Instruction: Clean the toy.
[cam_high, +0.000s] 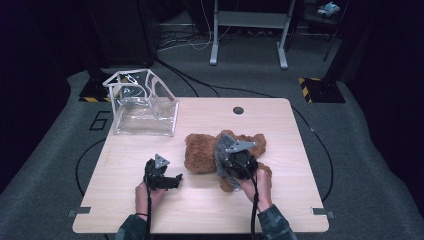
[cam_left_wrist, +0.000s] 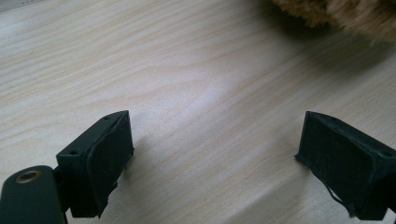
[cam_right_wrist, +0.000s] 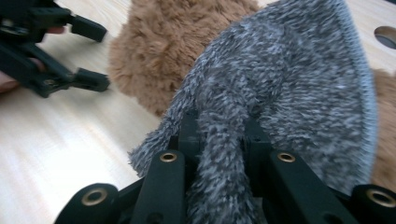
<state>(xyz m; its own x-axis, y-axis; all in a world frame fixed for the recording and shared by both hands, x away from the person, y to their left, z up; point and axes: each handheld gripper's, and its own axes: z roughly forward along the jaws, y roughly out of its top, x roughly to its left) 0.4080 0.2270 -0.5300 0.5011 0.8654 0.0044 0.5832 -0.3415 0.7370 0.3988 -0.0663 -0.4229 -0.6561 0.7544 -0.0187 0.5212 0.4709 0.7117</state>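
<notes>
Right gripper view: grey fuzzy cloth (cam_right_wrist: 280, 93) pinched between jaws.

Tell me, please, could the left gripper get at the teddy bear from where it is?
Probably yes: the left gripper is open, and bare table lies between it and the teddy bear.

Two hand-held black grippers, dark green sleeves

The left gripper (cam_high: 176, 180) is a black plastic frame with blocky, matte jaw pads, a brass-coloured rivet at the base of one arm, a small grey three-cornered plate on top and a black cable trailing back past the wrist. The right gripper (cam_high: 231, 160) has the same black build, brass-ringed pivot holes, a larger grey plate and its own cable. Both forearms wear dark green camouflage-patterned sleeves.
</notes>
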